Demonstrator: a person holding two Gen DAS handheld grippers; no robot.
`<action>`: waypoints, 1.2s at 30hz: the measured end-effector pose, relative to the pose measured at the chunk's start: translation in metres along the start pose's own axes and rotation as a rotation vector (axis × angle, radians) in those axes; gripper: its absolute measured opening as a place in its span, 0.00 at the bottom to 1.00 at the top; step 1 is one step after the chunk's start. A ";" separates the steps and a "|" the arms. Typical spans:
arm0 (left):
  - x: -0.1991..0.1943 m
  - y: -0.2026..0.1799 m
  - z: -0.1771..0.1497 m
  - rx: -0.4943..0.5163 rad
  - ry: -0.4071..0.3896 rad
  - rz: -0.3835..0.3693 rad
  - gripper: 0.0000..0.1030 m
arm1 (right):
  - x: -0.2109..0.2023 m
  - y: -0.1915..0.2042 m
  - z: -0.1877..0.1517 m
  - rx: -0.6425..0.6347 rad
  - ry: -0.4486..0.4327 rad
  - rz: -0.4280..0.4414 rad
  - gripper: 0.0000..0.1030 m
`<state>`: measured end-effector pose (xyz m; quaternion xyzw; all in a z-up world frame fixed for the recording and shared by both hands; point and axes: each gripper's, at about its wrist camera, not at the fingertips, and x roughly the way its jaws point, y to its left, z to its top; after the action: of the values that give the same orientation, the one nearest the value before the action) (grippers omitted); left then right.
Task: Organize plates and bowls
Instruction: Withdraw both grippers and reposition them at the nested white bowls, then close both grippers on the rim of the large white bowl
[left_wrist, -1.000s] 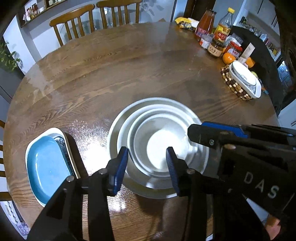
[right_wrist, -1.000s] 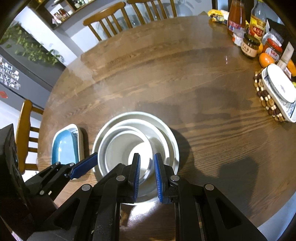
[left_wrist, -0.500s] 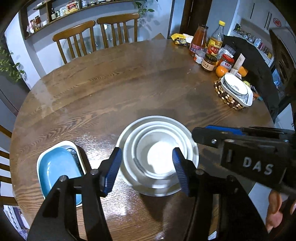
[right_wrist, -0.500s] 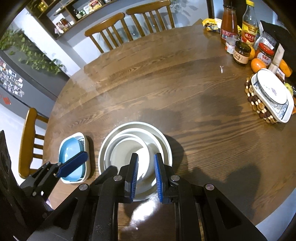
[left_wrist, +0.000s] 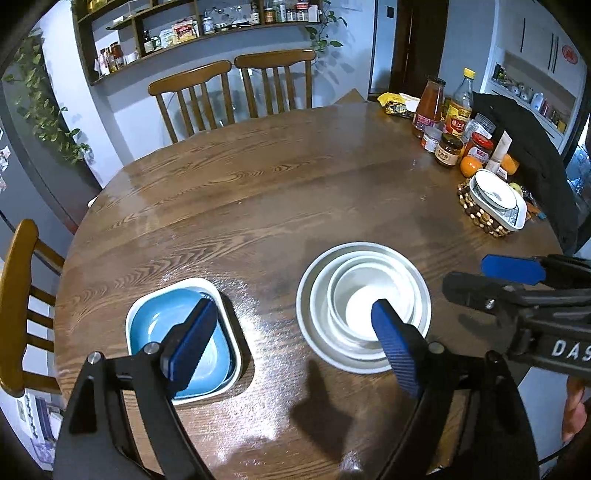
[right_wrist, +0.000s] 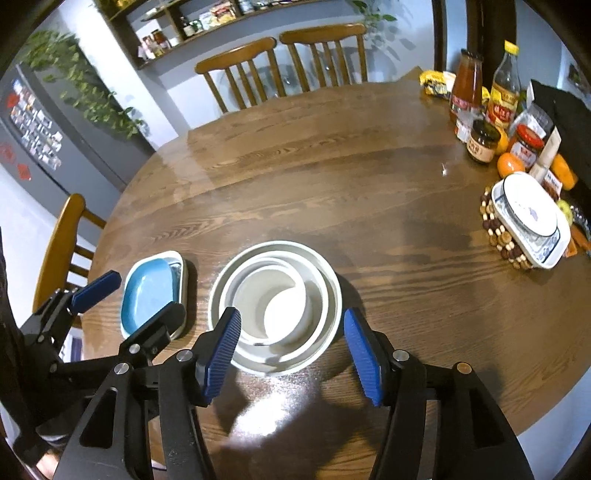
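nested white round bowls (right_wrist: 275, 308), three deep on a white round plate, sit on the round brown wooden table (right_wrist: 332, 184) near its front edge. just beside them on the left lies a blue rectangular dish (right_wrist: 147, 291) inside a white rectangular tray (right_wrist: 181, 280). the left gripper (left_wrist: 291, 347) hangs above the table, released, its jaws having just been opening with nothing between them. the right gripper (right_wrist: 291, 350) hovers over the stack's near rim, jaws also just opening and empty, pads clear of the bowls. a white oval dish (right_wrist: 530, 212) on a beaded wooden trivet (right_wrist: 496, 230) sits well apart at the right edge.
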<state>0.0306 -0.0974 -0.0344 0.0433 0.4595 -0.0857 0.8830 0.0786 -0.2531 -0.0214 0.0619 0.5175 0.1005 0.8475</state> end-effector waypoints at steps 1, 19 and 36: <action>-0.001 0.001 -0.001 -0.001 0.001 0.003 0.83 | -0.002 0.001 -0.001 -0.007 -0.005 0.002 0.58; 0.036 0.043 -0.029 -0.255 0.192 0.032 0.84 | 0.012 -0.042 -0.010 0.010 0.072 -0.034 0.58; 0.083 0.040 -0.017 -0.334 0.323 0.022 0.81 | 0.077 -0.069 0.009 0.073 0.220 0.113 0.38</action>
<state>0.0718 -0.0650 -0.1124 -0.0853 0.6020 0.0091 0.7939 0.1280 -0.3022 -0.0989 0.1101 0.6064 0.1353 0.7758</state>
